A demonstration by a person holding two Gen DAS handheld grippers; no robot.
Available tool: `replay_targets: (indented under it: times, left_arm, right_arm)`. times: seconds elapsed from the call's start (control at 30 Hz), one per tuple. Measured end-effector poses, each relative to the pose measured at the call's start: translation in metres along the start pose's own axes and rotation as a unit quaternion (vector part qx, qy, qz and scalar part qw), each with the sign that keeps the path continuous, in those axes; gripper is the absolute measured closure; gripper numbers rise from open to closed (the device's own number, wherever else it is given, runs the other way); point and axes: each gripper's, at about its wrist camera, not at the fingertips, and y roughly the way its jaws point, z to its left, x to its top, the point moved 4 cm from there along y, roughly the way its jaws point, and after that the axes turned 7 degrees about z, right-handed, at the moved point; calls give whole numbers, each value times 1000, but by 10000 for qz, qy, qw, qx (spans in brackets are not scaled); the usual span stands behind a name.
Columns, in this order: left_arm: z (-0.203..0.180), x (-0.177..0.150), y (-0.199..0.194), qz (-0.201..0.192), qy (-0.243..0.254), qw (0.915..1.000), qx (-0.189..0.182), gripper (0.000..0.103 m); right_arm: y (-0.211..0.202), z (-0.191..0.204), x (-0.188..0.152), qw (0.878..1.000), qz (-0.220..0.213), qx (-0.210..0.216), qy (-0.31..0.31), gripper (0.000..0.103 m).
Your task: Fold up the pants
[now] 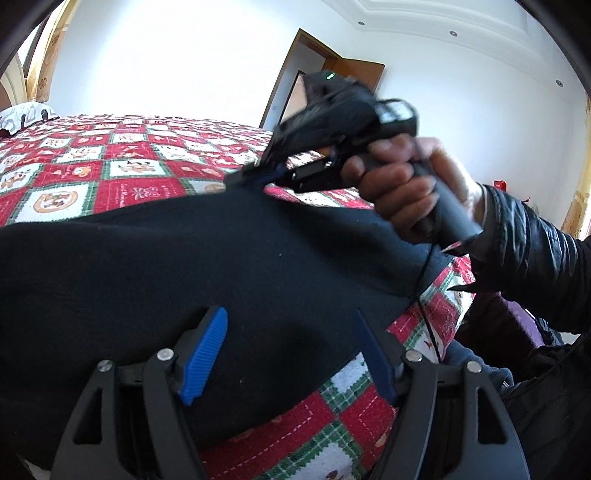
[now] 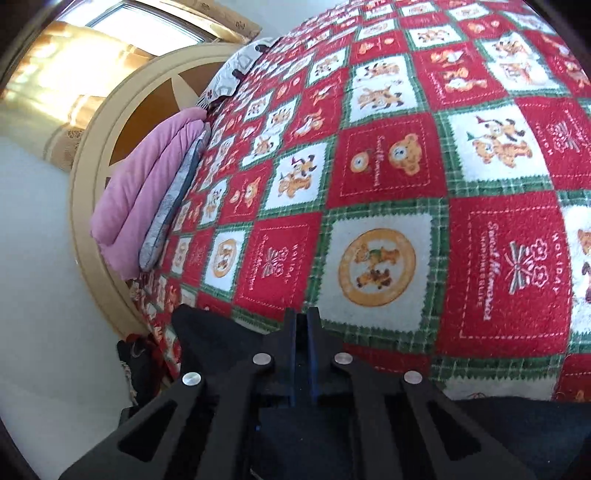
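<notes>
Across a bed [image 1: 122, 173] covered by a red, white and green holiday-patterned quilt [image 1: 332, 417], black pants [image 1: 184, 266] lie spread over the middle of the left wrist view, reaching from 9 o'clock toward 3 o'clock. At 6 o'clock, the left gripper [image 1: 291, 354] hovers just over the dark fabric near its lower edge, its blue-padded jaws spread wide with nothing between them. At 2 o'clock, a bare hand [image 1: 402, 184] in a shiny black sleeve [image 1: 532, 251] holds the handle of the right gripper [image 1: 255, 171], whose tip meets the far edge of the pants at about 12 o'clock; motion blur softens it. A thin black cable [image 1: 424, 295] hangs from that handle down across the fabric. A white wall [image 1: 166, 55] and an open wooden door [image 1: 325, 66] fill the background at 12 to 1 o'clock.

From the right wrist view, the right gripper [image 2: 303, 321] sits at 6 o'clock with its jaws pressed together on a fold of the black pants [image 2: 509, 432], the cloth bunched beneath the tool and running off toward 4 o'clock. The quilt [image 2: 388, 184] stretches away from centre to 1 o'clock. A pink blanket [image 2: 144, 188] and a grey pillow [image 2: 173, 206] rest against a round cream headboard [image 2: 88, 229] at 9 o'clock, with a sunlit window [image 2: 147, 22] at 11 o'clock.
</notes>
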Motion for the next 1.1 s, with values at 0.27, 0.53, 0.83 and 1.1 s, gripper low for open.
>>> replay_targets:
  times: [0.27, 0.53, 0.83, 1.1]
  left_arm:
    - [-3, 9, -10, 125, 182, 9994, 252, 29]
    - [45, 19, -61, -423, -200, 9947, 918, 24]
    - [69, 0, -56, -318, -625, 9880, 1373, 16]
    - [30, 16, -41, -248, -263, 9935, 1082, 12]
  right_arm:
    - [4, -8, -1, 9985, -186, -434, -285, 90]
    - [-70, -20, -47, 9934, -712, -779, -446, 60]
    - [-92, -78, -111, 9893, -609, -1268, -389, 60]
    - [-159, -92, -137, 9824, -1327, -1287, -253, 60]
